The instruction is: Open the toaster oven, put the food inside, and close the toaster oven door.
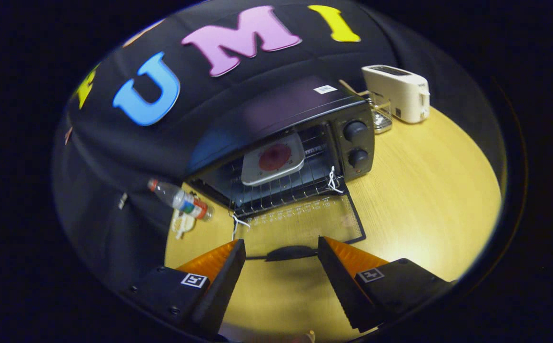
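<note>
The wooden bench (424, 190) carries everything here. On it stands the black toaster oven (286, 138), close to the booth's wall, with two round knobs (356, 143) on its front panel, one above the other. Its glass door (305, 221) is fully open and lies flat on the bench, reaching toward the gripper, with the dark door handle (291, 252) at its near edge. Inside the oven, on the wire rack (281, 188), rests a light tray with a round red piece of food (274, 157) on it.

Beyond the oven, near its knob side, stands a white toaster (397, 93), and between them is a small clear container (381, 114). On the other side of the oven a plastic bottle (180, 199) with a red cap lies on the bench.

The gripper (281, 250) has its fingers wide apart and holds nothing; the door handle is between the two fingertips, and I cannot tell whether they touch it.
</note>
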The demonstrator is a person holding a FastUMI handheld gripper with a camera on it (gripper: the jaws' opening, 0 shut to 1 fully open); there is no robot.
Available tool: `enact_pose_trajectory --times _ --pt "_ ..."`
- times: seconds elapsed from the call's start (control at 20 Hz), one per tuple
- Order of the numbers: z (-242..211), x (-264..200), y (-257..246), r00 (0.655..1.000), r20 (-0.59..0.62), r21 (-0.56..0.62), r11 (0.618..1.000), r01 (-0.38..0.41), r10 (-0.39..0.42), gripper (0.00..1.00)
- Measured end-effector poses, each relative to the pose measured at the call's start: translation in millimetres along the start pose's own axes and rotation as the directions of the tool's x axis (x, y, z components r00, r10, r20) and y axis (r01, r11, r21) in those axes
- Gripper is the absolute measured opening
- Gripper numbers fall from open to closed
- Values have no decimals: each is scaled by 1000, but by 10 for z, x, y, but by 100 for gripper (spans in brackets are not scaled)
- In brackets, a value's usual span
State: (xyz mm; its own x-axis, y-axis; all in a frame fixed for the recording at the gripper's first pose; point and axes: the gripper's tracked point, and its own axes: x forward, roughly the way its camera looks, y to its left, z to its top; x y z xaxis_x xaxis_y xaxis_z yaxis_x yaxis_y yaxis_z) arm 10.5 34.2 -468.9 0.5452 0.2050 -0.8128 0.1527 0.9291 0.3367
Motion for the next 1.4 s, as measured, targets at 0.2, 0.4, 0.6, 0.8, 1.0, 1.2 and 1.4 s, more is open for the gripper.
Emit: enact_pose_trajectory --times 0.2,0.4,0.6,0.8,1.0,1.2,1.4 --pt "-447 146 36 996 -53 -195 979 54 -65 99" --pt "-850 413 21 986 -132 -213 974 76 -106 99" --pt "-1001 650 -115 975 -145 -232 964 131 -167 99" --pt "-976 889 -154 970 -114 -213 959 186 -213 99" --pt "-951 970 -196 964 -106 -189 957 220 -242 98" --pt "-931 967 -187 961 -106 -170 957 237 -257 98" --pt "-879 892 -148 968 -97 -145 965 217 -232 98"
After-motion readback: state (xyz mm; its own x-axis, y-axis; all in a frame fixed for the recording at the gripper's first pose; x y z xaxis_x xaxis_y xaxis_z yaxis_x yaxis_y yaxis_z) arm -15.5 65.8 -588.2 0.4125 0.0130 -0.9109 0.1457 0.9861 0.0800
